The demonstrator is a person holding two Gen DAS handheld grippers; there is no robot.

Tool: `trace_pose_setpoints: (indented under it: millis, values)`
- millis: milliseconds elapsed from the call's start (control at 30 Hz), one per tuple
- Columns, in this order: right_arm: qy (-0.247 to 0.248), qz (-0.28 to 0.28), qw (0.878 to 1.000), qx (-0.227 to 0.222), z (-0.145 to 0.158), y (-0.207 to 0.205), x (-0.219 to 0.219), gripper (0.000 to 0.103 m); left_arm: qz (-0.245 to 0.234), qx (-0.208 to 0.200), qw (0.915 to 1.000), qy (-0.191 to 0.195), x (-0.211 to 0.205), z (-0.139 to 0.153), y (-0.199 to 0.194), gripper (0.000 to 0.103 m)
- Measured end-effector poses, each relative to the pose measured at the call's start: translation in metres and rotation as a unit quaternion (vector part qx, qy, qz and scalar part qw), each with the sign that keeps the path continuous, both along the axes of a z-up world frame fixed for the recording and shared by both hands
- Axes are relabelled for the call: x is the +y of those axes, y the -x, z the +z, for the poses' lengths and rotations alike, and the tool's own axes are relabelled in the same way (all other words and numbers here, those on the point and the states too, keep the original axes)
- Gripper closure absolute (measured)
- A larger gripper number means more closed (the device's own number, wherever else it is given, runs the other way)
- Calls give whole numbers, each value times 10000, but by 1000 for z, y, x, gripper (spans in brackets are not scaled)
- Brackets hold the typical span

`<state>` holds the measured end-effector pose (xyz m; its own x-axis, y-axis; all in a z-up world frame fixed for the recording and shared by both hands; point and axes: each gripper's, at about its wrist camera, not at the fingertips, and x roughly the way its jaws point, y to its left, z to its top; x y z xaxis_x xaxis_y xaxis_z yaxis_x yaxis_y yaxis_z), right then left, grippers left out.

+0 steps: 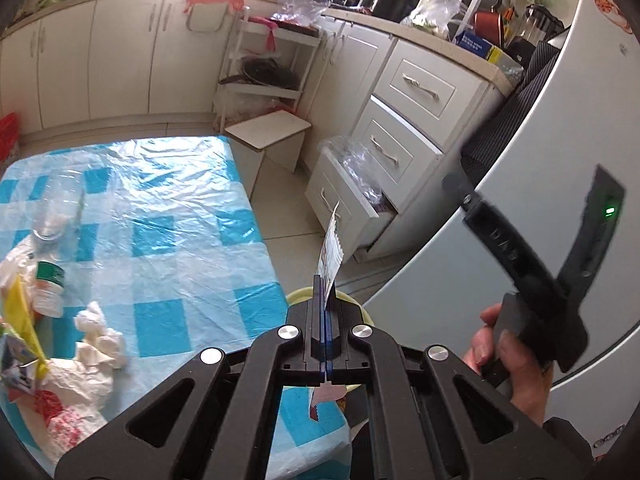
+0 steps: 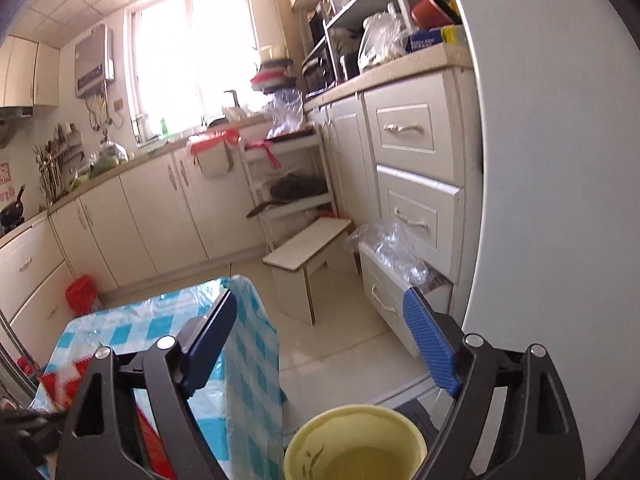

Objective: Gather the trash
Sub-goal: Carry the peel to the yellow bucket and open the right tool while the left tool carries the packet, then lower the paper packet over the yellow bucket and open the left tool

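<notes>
My left gripper (image 1: 325,300) is shut on a thin printed wrapper (image 1: 331,256), which sticks up from the jaws above the rim of a yellow bin (image 1: 298,294). More trash lies at the table's left: white tissues (image 1: 100,336), a green-capped bottle (image 1: 48,288), a clear plastic bottle (image 1: 56,216) and a yellow wrapper (image 1: 20,312). To the right, a hand (image 1: 500,356) holds my right gripper (image 1: 532,184) open. In the right wrist view the right gripper (image 2: 320,296) has its blue pads (image 2: 430,344) wide apart with nothing between them, above the yellow bin (image 2: 296,440).
The table wears a blue checked plastic cloth (image 1: 168,220). Beyond it stand a white stool (image 1: 268,132), an open bottom drawer stuffed with plastic bags (image 1: 352,184), a white rack (image 1: 272,60) and a fridge (image 1: 540,128) at the right. A red basket (image 2: 82,294) sits on the floor.
</notes>
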<state>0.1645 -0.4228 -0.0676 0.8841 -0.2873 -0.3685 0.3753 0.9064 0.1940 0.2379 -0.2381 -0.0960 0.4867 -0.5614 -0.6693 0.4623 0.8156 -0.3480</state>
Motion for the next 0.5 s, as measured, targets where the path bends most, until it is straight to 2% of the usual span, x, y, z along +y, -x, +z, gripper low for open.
trace_pose_setpoints:
  millis: [133,233,333,367,433,500]
  values:
    - [-255,-228,9987,-382,9,11,-14,16,-169,115,9998,-15,-41,-21,-12,103]
    - [-498,-282,9976,-392,9,13,-24,16,-183,238,9995,-103,-65,-42,-25,103]
    - [-644,-257,9971,-312,7,10,-29,16,-233,492,9979,-349,-89,-71,-38,102]
    - [-663,-248,9971,-292,7,11,-29,16,-274,625,9967,-445,-95,-80,-42,99]
    - [-696,-235,9969,-272,8,9,-30,16,-325,946,9930,-636,-104,-97,-48,84]
    - [-709,-233,9968,-271,7,9,-30,16,-245,1008,9925,-644,-100,-100,-48,61]
